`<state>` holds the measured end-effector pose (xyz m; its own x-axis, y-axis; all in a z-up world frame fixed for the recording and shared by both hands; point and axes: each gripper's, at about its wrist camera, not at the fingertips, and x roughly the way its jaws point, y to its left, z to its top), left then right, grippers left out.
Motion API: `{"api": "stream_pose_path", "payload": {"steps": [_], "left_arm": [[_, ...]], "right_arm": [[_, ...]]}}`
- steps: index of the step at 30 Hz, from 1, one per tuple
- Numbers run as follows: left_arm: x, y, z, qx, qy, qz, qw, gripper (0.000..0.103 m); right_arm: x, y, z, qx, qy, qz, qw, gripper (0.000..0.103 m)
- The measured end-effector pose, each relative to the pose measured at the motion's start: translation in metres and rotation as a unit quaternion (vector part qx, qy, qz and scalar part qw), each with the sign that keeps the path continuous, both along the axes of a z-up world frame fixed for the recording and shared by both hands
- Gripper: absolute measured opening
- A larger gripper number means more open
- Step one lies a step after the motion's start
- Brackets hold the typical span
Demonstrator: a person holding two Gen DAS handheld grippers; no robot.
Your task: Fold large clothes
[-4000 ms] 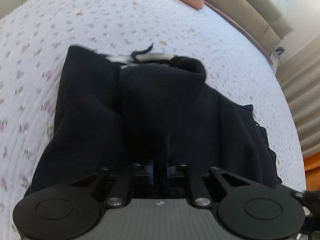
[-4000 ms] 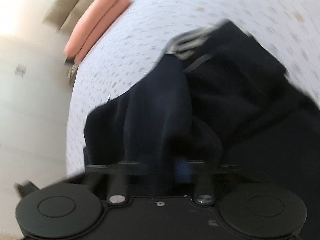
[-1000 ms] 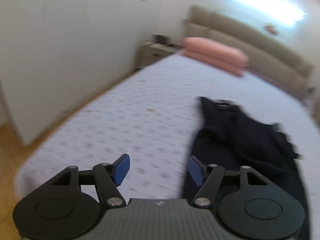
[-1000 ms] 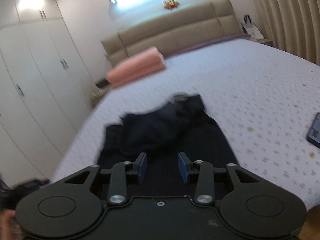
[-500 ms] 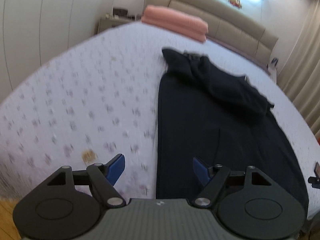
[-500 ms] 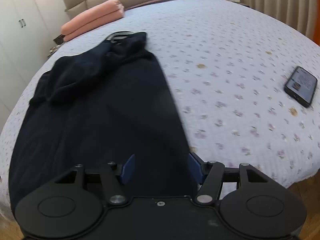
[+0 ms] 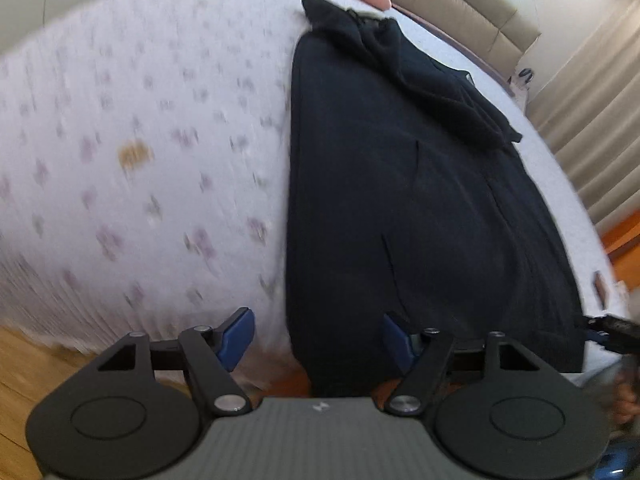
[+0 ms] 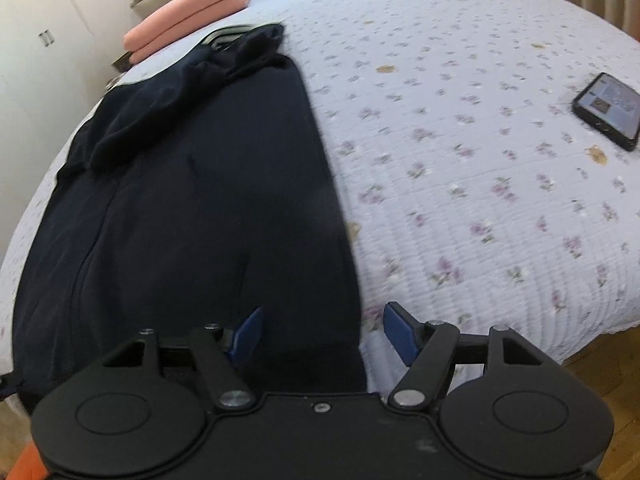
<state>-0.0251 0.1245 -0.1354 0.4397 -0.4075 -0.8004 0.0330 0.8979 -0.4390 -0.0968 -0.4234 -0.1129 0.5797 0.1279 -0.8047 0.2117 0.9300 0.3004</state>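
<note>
The dark navy garment (image 7: 400, 200) lies lengthwise on the floral-quilted bed (image 7: 140, 140), its upper part bunched near the pink pillows (image 8: 188, 36). The left gripper (image 7: 318, 334) is narrowing its jaws slightly over the garment's near left edge, unclamped; the right gripper (image 8: 322, 332) widens its jaws over the near right edge, gripping nothing. A phone (image 8: 608, 110) lies on the bed, well apart.
</note>
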Motion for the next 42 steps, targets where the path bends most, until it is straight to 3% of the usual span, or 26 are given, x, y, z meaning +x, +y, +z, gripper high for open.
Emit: {"api": "stream_pose_path", "payload": {"steps": [3,7,10,11,13,14,15,18,23,26,29,32,34,35,36,38,39,40,42], "left_arm": [[0.002,0.001,-0.009,-0.025,0.016,0.017,0.9994,0.069],[0.003,-0.005,-0.013,-0.032,0.034,0.003,0.9989,0.048],[0.004,-0.015,-0.020,-0.031,0.056,-0.023,0.9977,0.038],[0.004,-0.018,-0.021,-0.024,0.056,-0.027,0.9978,0.035],[0.004,-0.023,-0.020,-0.020,0.050,-0.030,0.9981,0.019],[0.004,-0.024,-0.018,-0.021,0.047,-0.031,0.9982,0.015],[0.003,-0.025,-0.015,-0.016,0.039,-0.033,0.9985,0.012],[0.001,-0.027,-0.003,-0.012,0.024,-0.029,0.9992,0.010],[0.006,-0.020,0.024,-0.055,-0.012,-0.012,0.9984,0.006],[0.013,-0.011,0.051,-0.100,-0.062,0.008,0.9930,0.006],[0.031,-0.007,0.079,-0.096,-0.105,0.026,0.9895,0.006],[0.063,-0.009,0.098,-0.079,-0.143,0.053,0.9851,0.006],[0.094,-0.012,0.107,-0.065,-0.162,0.083,0.9811,0.007],[0.107,-0.014,0.108,-0.061,-0.168,0.099,0.9790,0.007],[0.122,-0.016,0.108,-0.049,-0.173,0.115,0.9769,0.014],[0.145,-0.022,0.105,-0.005,-0.176,0.139,0.9745,0.038],[0.152,-0.020,0.103,0.021,-0.172,0.159,0.9720,0.055],[0.155,-0.017,0.102,0.029,-0.174,0.169,0.9697,0.062],[0.154,-0.009,0.097,0.018,-0.176,0.161,0.9709,0.064]], "right_arm": [[-0.003,0.005,0.000,0.024,0.008,0.020,0.999,0.081],[-0.009,0.004,-0.003,0.044,0.012,0.018,0.999,0.081],[-0.013,0.005,-0.006,0.064,0.013,0.024,0.998,0.078],[-0.015,0.007,-0.007,0.065,0.013,0.027,0.997,0.072],[-0.019,0.011,-0.007,0.053,0.007,0.035,0.998,0.047],[-0.021,0.010,-0.006,0.059,0.001,0.038,0.998,0.026],[-0.022,0.008,-0.006,0.080,-0.006,0.041,0.996,0.014],[-0.029,0.003,0.006,0.105,-0.033,0.032,0.993,0.014],[-0.021,0.002,0.047,0.129,-0.095,0.033,0.986,0.013],[0.003,0.001,0.071,0.130,-0.128,0.028,0.983,0.013],[0.038,-0.002,0.088,0.142,-0.146,0.017,0.979,0.013],[0.088,-0.003,0.101,0.120,-0.151,0.000,0.981,0.013],[0.122,-0.001,0.105,0.109,-0.155,-0.026,0.982,0.018],[0.135,-0.005,0.106,0.103,-0.150,-0.041,0.982,0.038],[0.142,-0.005,0.105,0.095,-0.139,-0.060,0.984,0.062],[0.149,-0.007,0.106,0.067,-0.129,-0.098,0.985,0.066],[0.147,-0.008,0.105,0.066,-0.132,-0.094,0.985,0.072],[0.143,-0.009,0.103,0.068,-0.135,-0.085,0.985,0.075],[0.132,-0.010,0.095,0.054,-0.133,-0.067,0.987,0.075]]}}
